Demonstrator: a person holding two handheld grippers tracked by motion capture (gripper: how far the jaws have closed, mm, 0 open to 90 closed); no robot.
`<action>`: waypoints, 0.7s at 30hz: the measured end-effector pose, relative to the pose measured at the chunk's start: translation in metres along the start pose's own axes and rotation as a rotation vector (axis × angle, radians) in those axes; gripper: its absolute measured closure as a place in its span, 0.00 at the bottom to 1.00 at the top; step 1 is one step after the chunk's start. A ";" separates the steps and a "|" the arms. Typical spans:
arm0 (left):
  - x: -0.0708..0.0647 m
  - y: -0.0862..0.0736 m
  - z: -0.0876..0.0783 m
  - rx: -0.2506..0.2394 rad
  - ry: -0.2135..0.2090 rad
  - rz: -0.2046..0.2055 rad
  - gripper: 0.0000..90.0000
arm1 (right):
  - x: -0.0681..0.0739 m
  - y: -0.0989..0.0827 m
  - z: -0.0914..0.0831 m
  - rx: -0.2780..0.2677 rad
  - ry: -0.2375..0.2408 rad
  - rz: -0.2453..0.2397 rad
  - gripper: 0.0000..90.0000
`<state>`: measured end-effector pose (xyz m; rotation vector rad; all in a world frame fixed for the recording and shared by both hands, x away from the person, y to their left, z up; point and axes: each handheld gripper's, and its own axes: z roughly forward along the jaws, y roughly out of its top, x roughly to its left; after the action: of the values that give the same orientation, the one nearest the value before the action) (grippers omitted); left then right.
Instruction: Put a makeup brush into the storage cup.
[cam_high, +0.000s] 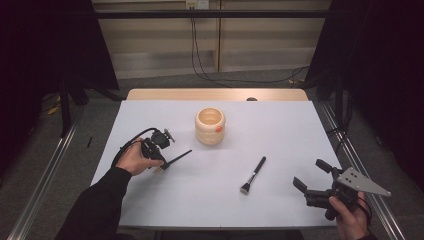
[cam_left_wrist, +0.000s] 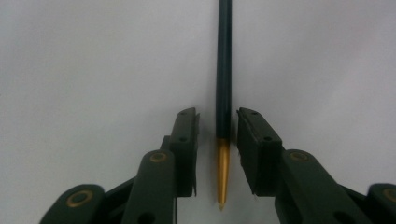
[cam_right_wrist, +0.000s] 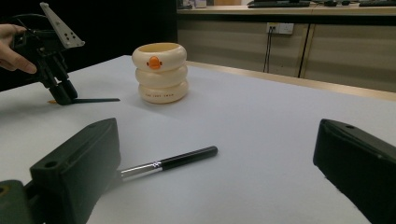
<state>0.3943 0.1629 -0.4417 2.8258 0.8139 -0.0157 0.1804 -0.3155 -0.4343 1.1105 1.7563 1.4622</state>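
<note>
While the left tool (cam_high: 161, 161) is pointing down at the tabletop (cam_high: 280, 125), jaws not quite gripping a pen (cam_left_wrist: 224, 93), the right tool (cam_high: 312, 175) is hovering level, jaws apart.

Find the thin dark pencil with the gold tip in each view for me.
High view: the pencil lies left of centre, at the left gripper.
Left gripper view: it runs straight up the middle, between the jaws.
Right gripper view: far left, under the other gripper.
Shared landmark: the cream holder.
</note>
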 end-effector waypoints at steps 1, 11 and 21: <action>0.000 0.000 0.001 -0.008 0.001 -0.001 0.77 | 0.000 0.000 0.000 -0.002 -0.002 0.000 0.00; -0.005 0.005 0.004 0.039 0.029 0.016 0.82 | 0.000 0.000 0.000 0.004 0.001 -0.003 0.00; -0.005 0.005 0.003 0.038 0.019 0.029 0.93 | 0.000 -0.001 0.001 0.008 0.001 0.000 0.00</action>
<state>0.3926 0.1556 -0.4433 2.8775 0.7846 0.0001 0.1807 -0.3150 -0.4349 1.1138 1.7638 1.4573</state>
